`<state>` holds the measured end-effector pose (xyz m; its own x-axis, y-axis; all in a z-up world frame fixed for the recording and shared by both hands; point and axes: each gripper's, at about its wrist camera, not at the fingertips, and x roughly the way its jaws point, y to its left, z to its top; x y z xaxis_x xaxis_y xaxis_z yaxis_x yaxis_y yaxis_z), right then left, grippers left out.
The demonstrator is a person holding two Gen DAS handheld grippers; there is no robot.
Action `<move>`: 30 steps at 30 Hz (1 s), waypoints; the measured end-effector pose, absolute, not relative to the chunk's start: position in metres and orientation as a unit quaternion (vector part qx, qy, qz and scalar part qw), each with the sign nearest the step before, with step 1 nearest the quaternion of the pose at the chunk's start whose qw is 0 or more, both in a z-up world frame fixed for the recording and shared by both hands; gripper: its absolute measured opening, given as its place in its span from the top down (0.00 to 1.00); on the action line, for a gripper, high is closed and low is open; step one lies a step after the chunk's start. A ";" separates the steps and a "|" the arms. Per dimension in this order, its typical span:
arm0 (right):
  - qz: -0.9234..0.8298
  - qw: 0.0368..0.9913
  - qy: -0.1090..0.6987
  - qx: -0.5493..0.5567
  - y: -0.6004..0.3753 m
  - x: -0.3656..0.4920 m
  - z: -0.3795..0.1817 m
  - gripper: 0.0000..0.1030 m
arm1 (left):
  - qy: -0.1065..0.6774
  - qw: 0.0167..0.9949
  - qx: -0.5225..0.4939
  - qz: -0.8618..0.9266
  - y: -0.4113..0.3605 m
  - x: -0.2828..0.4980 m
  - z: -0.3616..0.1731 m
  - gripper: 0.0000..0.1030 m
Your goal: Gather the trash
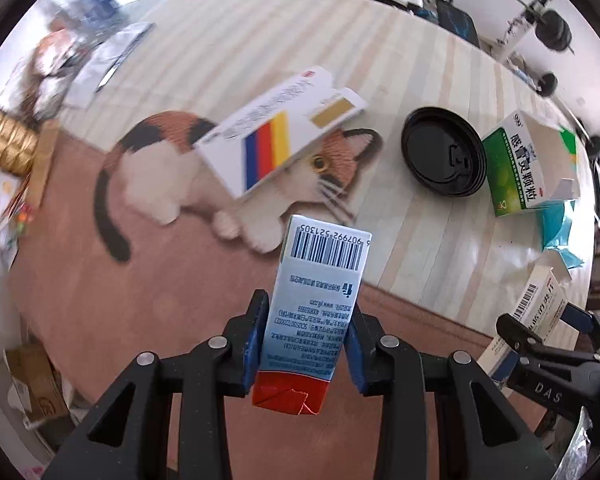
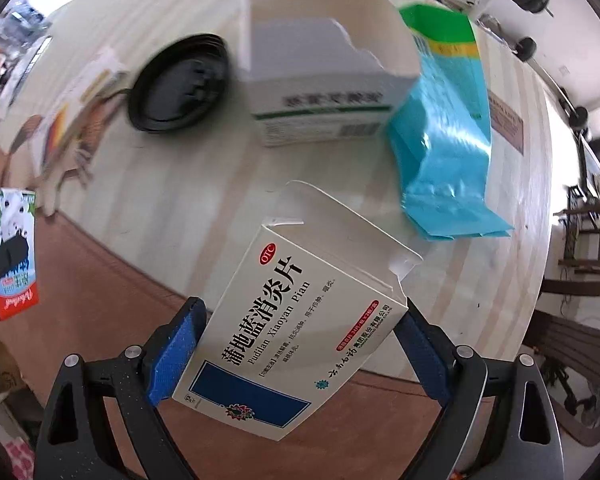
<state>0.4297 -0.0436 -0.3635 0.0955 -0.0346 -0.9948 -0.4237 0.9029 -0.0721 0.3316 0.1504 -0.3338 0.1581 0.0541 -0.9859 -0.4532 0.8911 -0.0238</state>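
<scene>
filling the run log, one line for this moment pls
left claw: shut on blue-white milk carton | right claw: shut on white medicine box | both lifted above table

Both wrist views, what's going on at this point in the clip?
A person is clearing trash off a table with two handheld grippers. The left gripper is shut on a small milk carton; the right gripper is shut on a white medicine box with its end flap open. Both are held above the table's near edge. Still on the table: a striped box, a black cup lid, an opened green box and a blue foil bag.
</scene>
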 end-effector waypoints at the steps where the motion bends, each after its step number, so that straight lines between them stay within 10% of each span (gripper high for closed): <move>1: 0.140 0.720 0.656 -0.176 -0.042 0.426 -0.361 0.08 | 0.621 0.746 -0.165 0.174 0.153 0.322 -0.329 0.69; 13: 0.231 0.731 0.607 -0.211 0.016 0.343 -0.288 0.14 | 0.549 0.762 -0.241 0.245 0.204 0.193 -0.270 0.69; 16: 0.249 0.724 0.603 -0.225 0.037 0.306 -0.287 0.53 | 0.535 0.759 -0.254 0.270 0.212 0.145 -0.268 0.69; 19: 0.251 0.725 0.602 -0.220 0.044 0.278 -0.299 0.55 | 0.528 0.752 -0.271 0.286 0.215 0.104 -0.274 0.69; 22: 0.228 0.737 0.609 -0.183 0.036 0.267 -0.308 0.55 | 0.524 0.743 -0.284 0.304 0.212 0.062 -0.282 0.69; 26: 0.203 0.750 0.616 -0.128 0.014 0.273 -0.301 0.20 | 0.523 0.734 -0.296 0.316 0.205 0.026 -0.292 0.69; 30: 0.193 0.768 0.596 -0.131 0.007 0.287 -0.287 0.14 | 0.519 0.729 -0.308 0.322 0.206 0.025 -0.298 0.69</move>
<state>0.2869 0.0072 -0.2872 0.2144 0.1396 -0.9667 -0.4522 0.8915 0.0284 0.0251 0.2060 -0.2983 0.2531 0.1492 -0.9559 -0.7899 0.6023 -0.1151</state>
